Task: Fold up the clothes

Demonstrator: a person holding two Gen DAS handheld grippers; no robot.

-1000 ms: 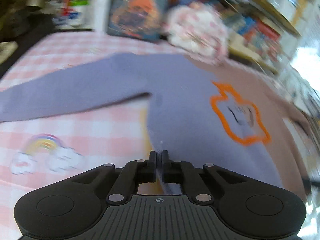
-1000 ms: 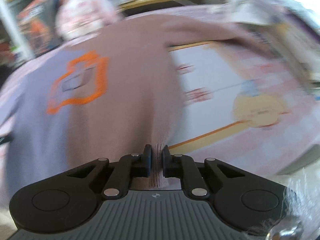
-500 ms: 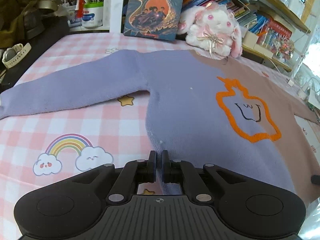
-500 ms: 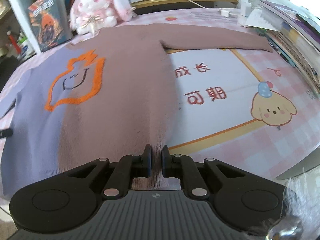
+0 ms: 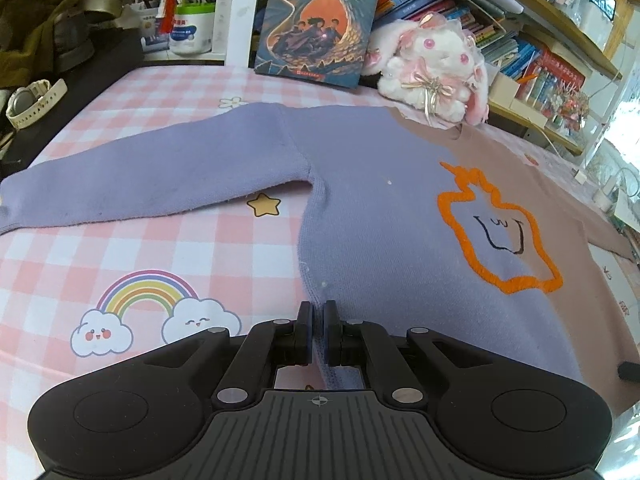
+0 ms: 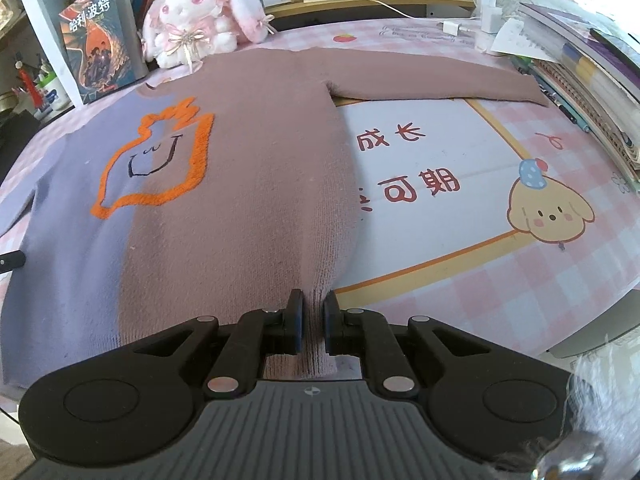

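Note:
A two-tone sweater (image 5: 380,208) lies flat on the pink checked tablecloth (image 5: 132,248), lilac on one half and dusty pink on the other (image 6: 248,184), with an orange outlined figure on the chest. Both sleeves stretch out to the sides. My left gripper (image 5: 318,312) is shut on the lilac side's bottom hem corner. My right gripper (image 6: 312,304) is shut on the pink side's bottom hem corner, knit bunched between its pads.
A white plush rabbit (image 5: 432,68) and an upright book (image 5: 316,20) stand at the far edge behind the collar. Stacked books (image 6: 592,76) line the right side. A wristwatch (image 5: 28,100) lies on a dark surface at left. The cloth's printed panel (image 6: 440,184) lies right of the sweater.
The blur of a second ago has settled and both views now hold steady. The sweater lies spread flat, with both grippers still shut on its hem corners.

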